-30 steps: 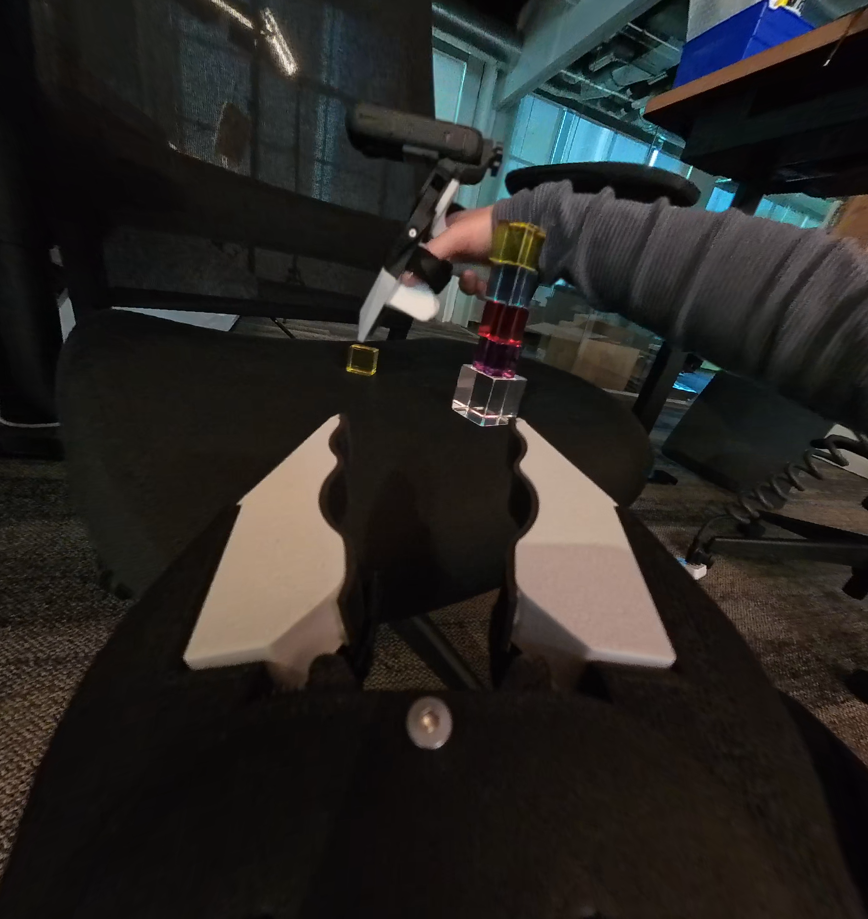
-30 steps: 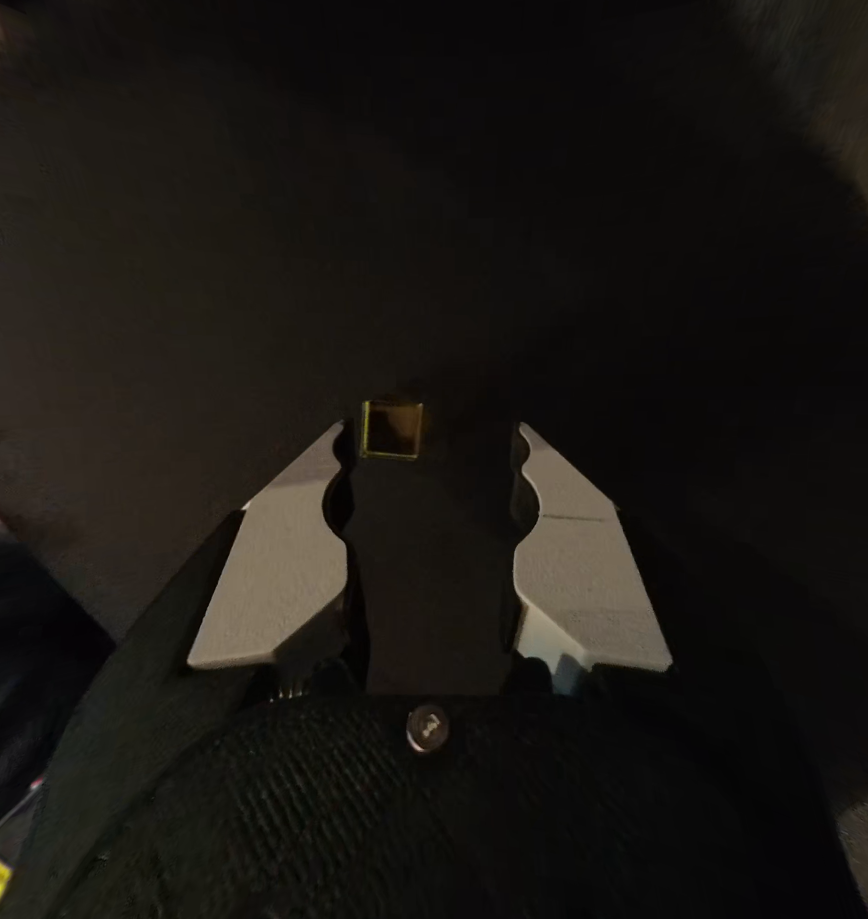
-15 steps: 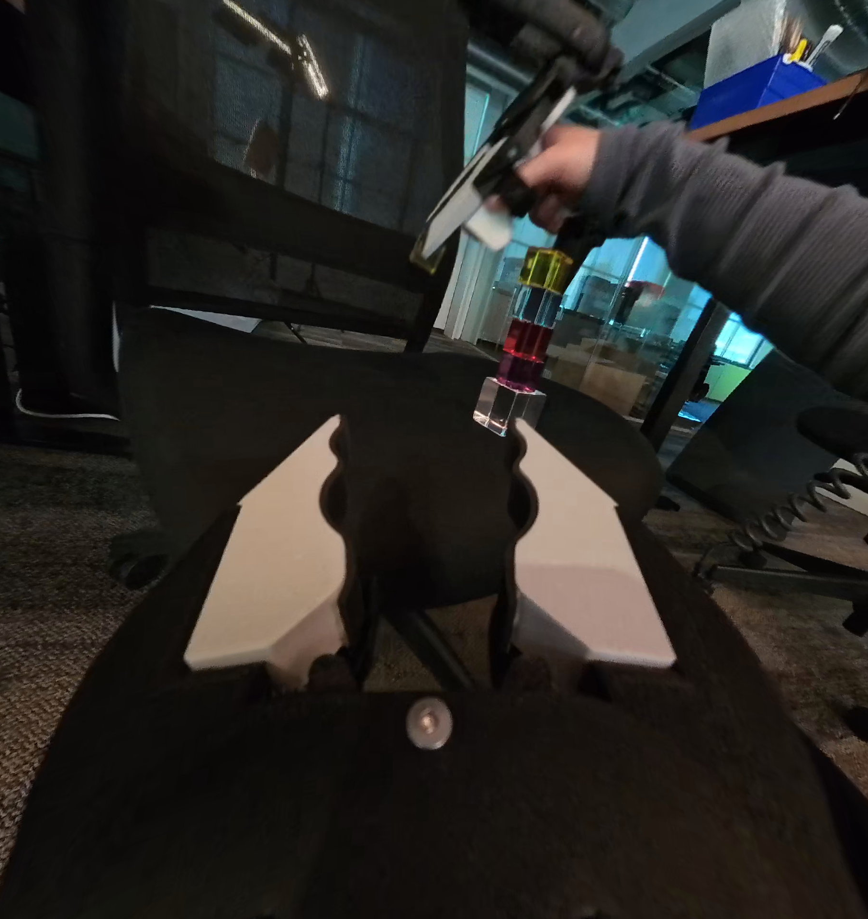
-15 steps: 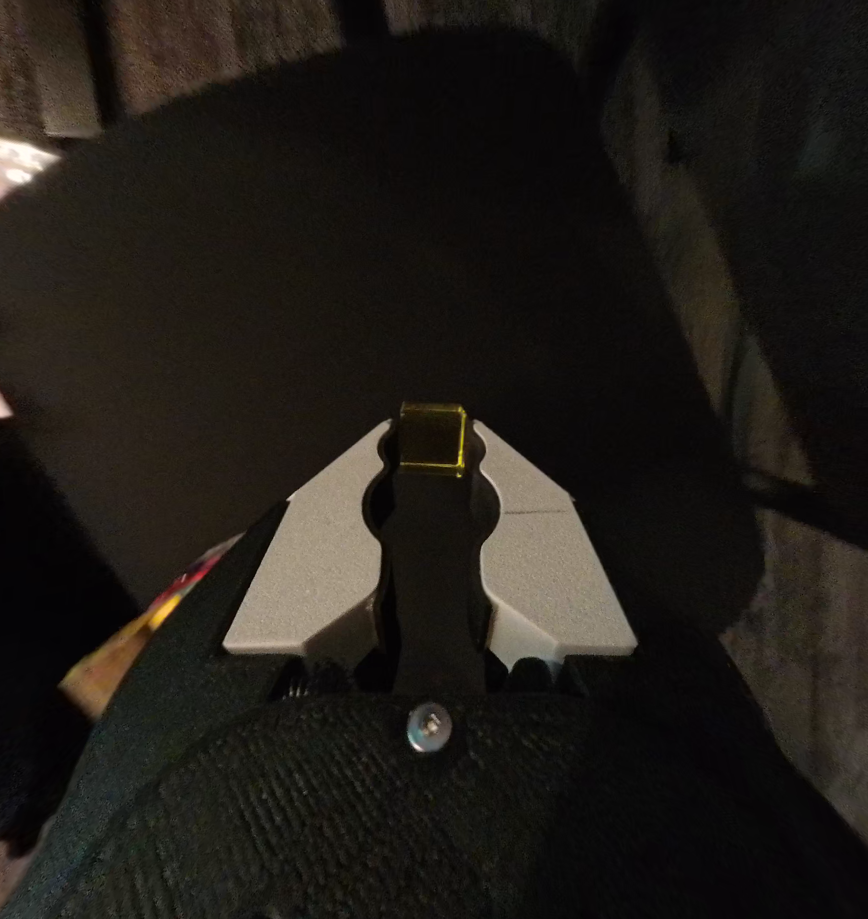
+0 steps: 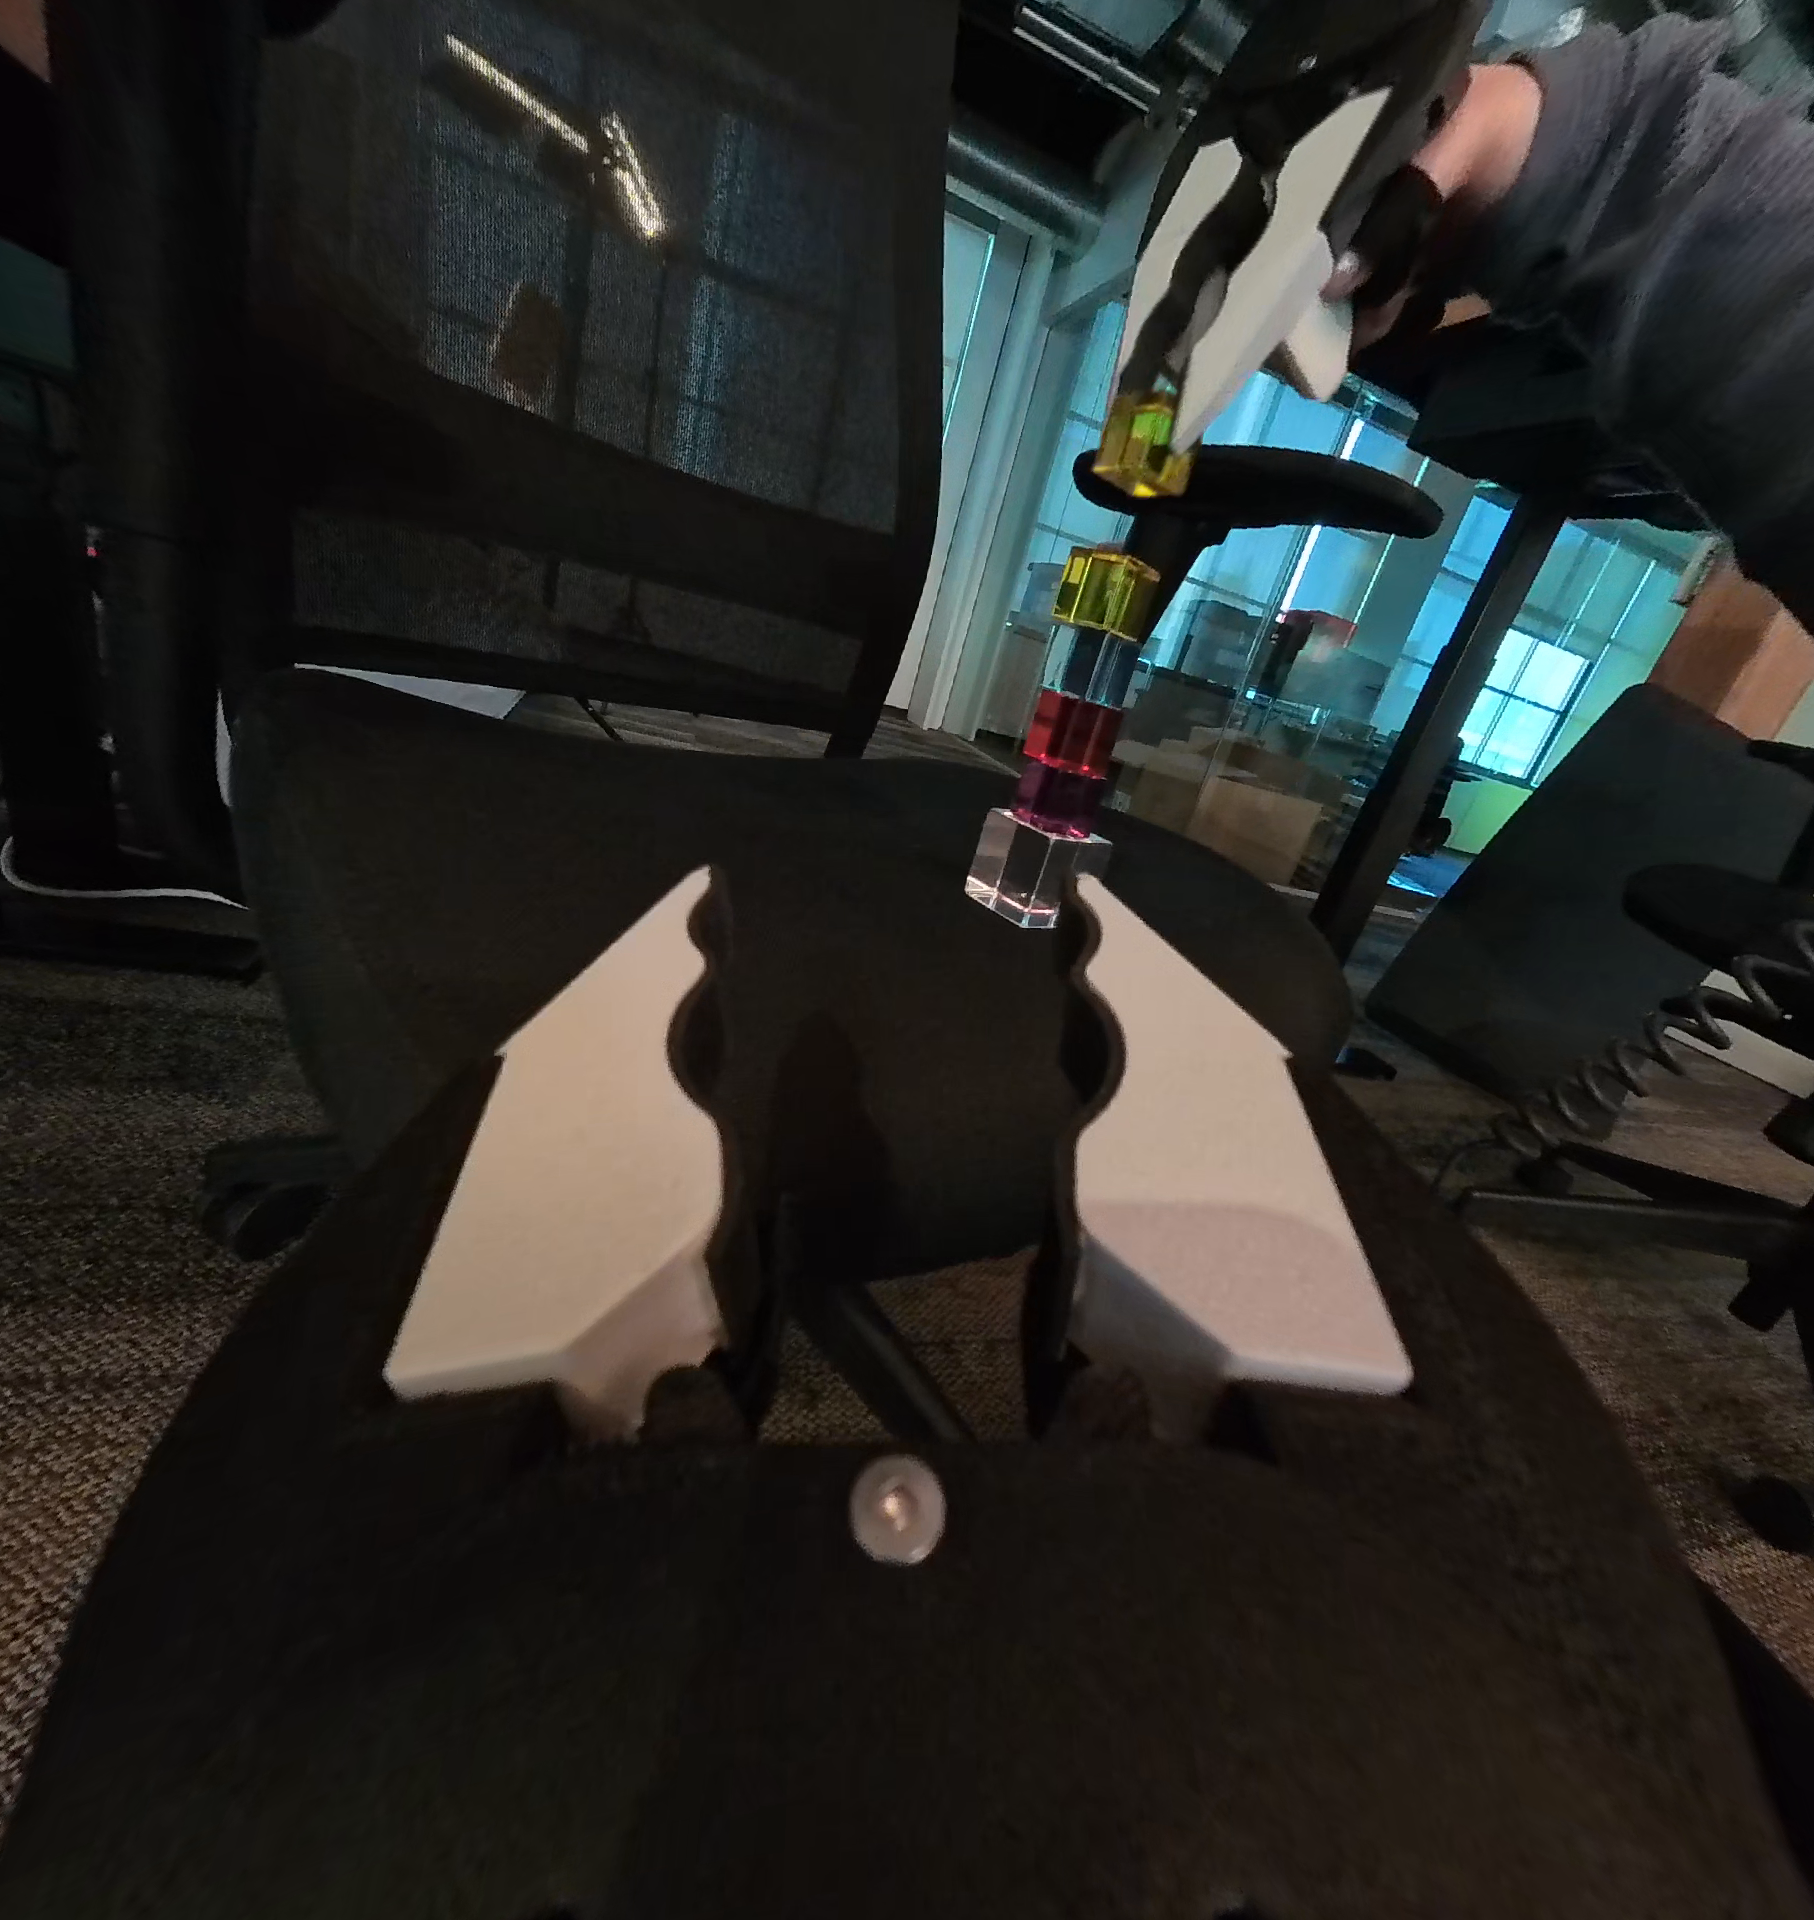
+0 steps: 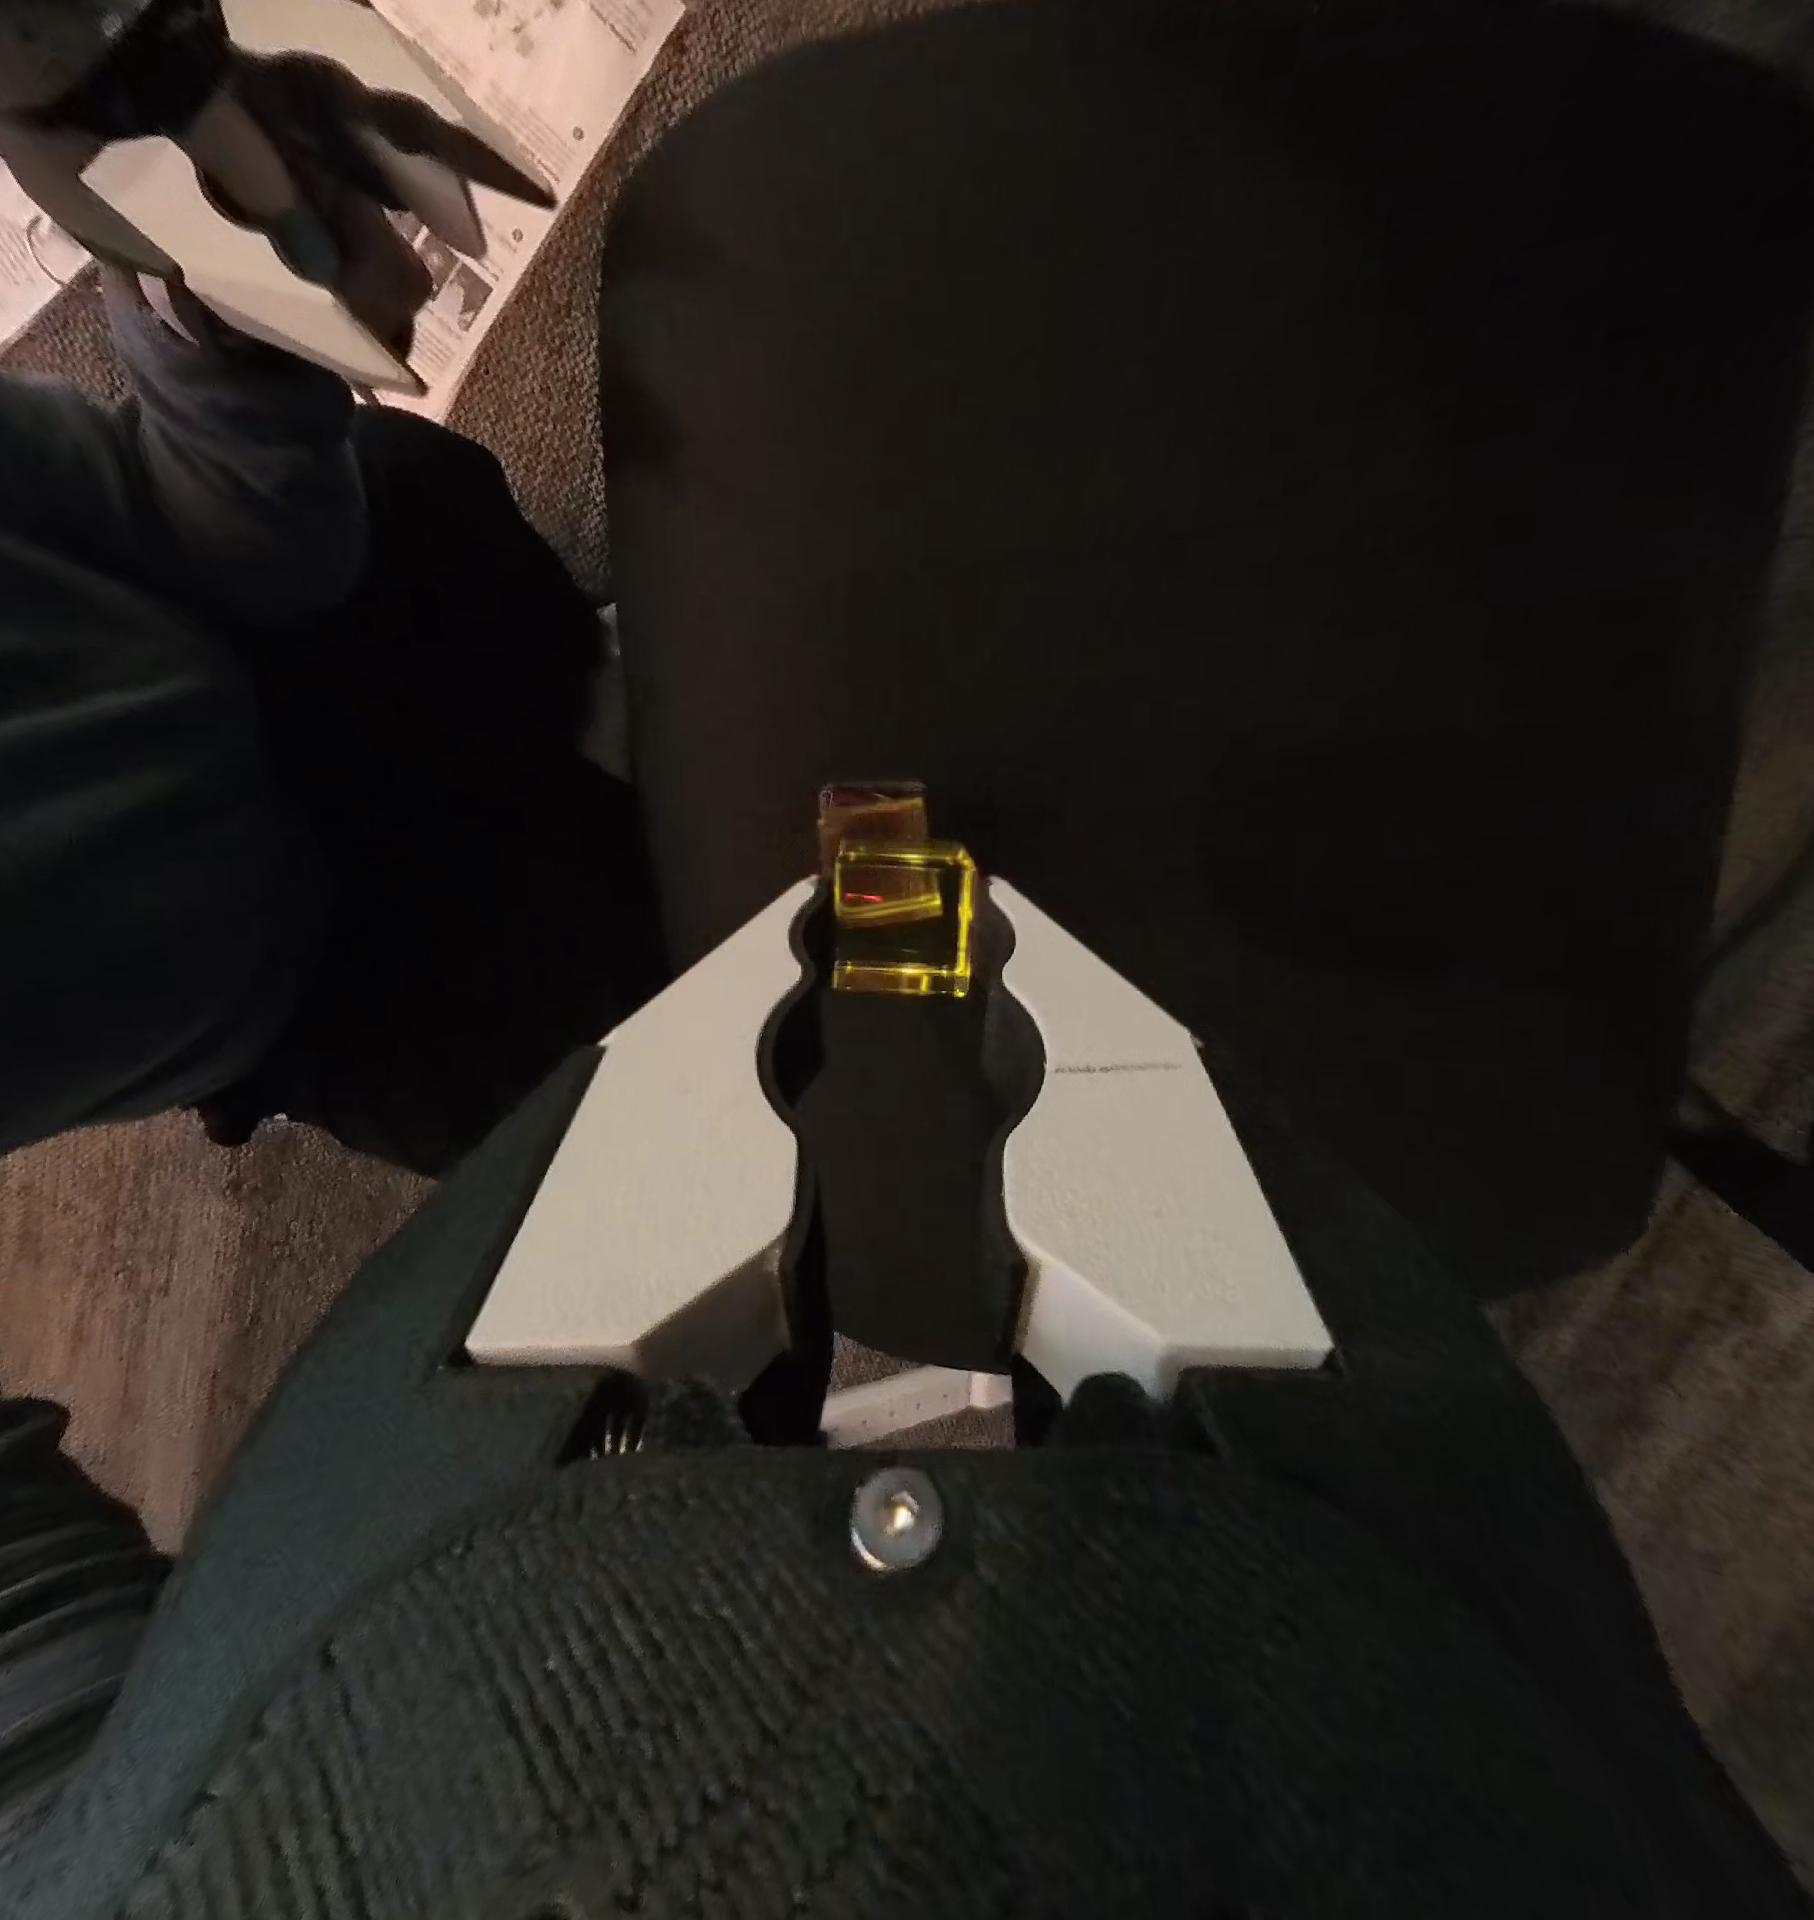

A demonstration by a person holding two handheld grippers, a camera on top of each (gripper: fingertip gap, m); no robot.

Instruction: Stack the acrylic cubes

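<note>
Printed sheets (image 6: 529,94) lie on the carpet (image 6: 155,1247) beyond the far-left corner of the chair seat (image 6: 1298,520); their print is too small to make out, and a faint dark marking on the right tongs' own right finger (image 6: 1121,1067) is equally unreadable. No brand shows anywhere.

The right tongs (image 6: 898,920) pinch a transparent yellow cube (image 6: 903,914), both pads pressing its sides. The left wrist view shows this from the side: the right tongs (image 5: 1157,436) carry the yellow cube (image 5: 1142,452) in the air, directly over a stack of cubes (image 5: 1074,727) and clear of its yellow top cube (image 5: 1103,592). That stack stands on the black chair seat (image 5: 570,831) near its right edge, with a clear cube (image 5: 1033,868) at the bottom, then purple, red, a pale clear one and yellow.

From the right wrist view the stack is seen only end-on, as a reddish-brown square (image 6: 875,810) just past the held cube, so its layers cannot be counted there.

The left tongs (image 5: 892,904) stand spread wide with nothing between them, low at the seat's near edge; the clear cube sits just beside the right fingertip (image 5: 1090,914). The right wrist view shows the left tongs (image 6: 290,229) over the printed sheets.
</note>
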